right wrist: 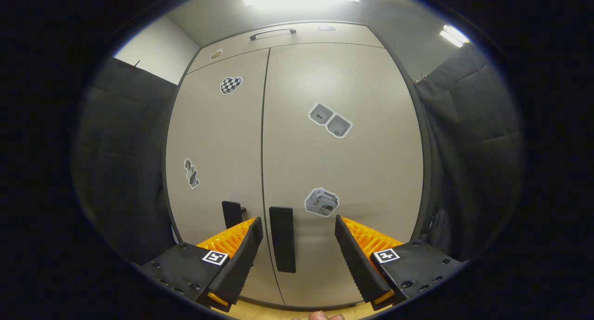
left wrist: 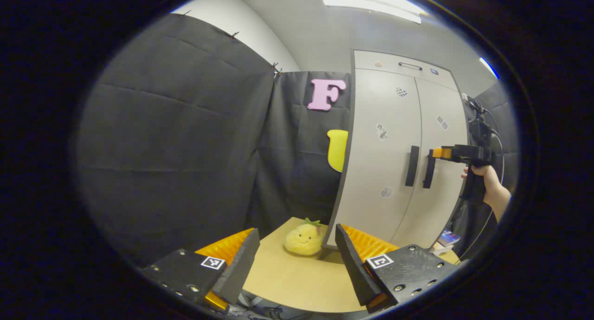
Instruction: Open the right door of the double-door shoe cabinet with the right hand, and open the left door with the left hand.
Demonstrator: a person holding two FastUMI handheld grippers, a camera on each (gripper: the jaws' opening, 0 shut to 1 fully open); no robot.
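The beige double-door shoe cabinet (left wrist: 390, 139) stands at the right of the left gripper view with both doors closed. Its two black upright handles sit side by side: the left door's handle (left wrist: 412, 166) and the right door's handle (left wrist: 429, 169). My left gripper (left wrist: 296, 228) is open, low and far from the cabinet. A hand (left wrist: 487, 183) holds my right gripper (left wrist: 435, 153) close to the right handle. In the right gripper view the cabinet (right wrist: 352, 79) is close ahead. My right gripper (right wrist: 297, 219) is open, with the right door's handle (right wrist: 283, 239) between its fingers but apart from them. The left door's handle (right wrist: 231, 214) is just beside it.
A yellow plush toy (left wrist: 304, 239) sits on the wooden table (left wrist: 287, 283) by the cabinet's left bottom corner. A drawer with a dark handle (left wrist: 410, 66) tops the cabinet. Black cloth walls close in on both sides. A small stack of things (left wrist: 448, 239) lies at the cabinet's right foot.
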